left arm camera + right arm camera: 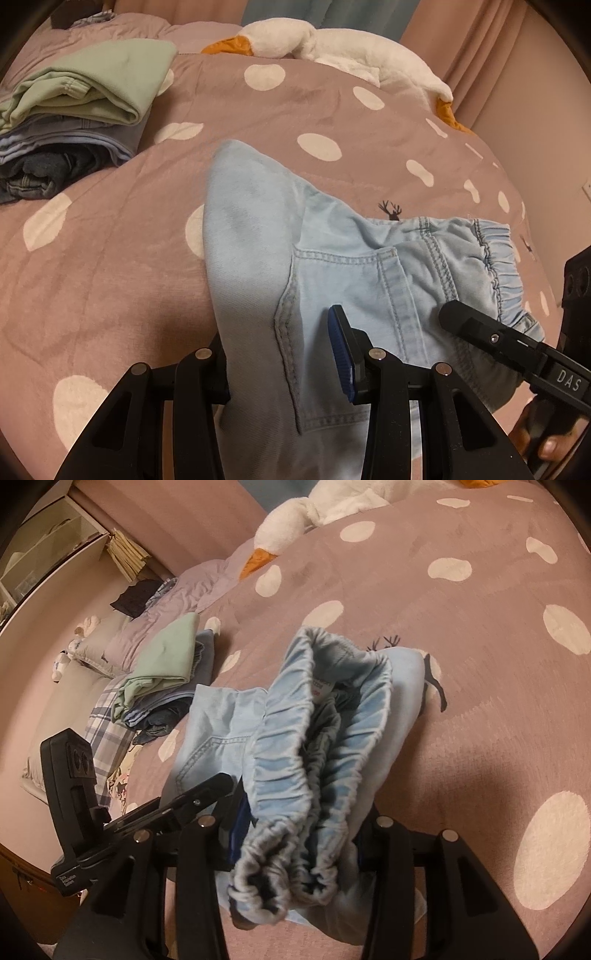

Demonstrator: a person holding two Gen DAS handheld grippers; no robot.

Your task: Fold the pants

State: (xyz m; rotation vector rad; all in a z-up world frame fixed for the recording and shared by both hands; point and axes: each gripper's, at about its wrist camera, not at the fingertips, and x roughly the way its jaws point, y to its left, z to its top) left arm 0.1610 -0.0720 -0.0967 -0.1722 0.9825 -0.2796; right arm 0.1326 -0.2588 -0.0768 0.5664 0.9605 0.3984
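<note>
lying bunched on the pink spotted bedspread (110, 258), the light blue pants (332, 266) sit right at the fingers of both tools. seen from the left wrist, the left gripper (284, 358) has a thick fold of the denim running down between its jaws: the blue-padded finger (341, 354) shows on one side of the cloth, while the other finger is hidden behind the fold, so the jaws stand part open around the fabric and i cannot tell whether the pads actually press it. seen from the right wrist, the right gripper (295, 849) has the gathered elastic waistband (295, 768) heaped between its jaws, which stand part open; the cloth fills the gap, yet whether it is pinched cannot be told. the waistband gapes upward, showing a white label inside. the right tool's fingertip reaches over the pants near the back pocket (354, 295). well apart, toward the pillows, sits a stack of folded clothes (74, 122) topped in pale green, and a white plush goose (332, 48) lies along the far edge.
</note>
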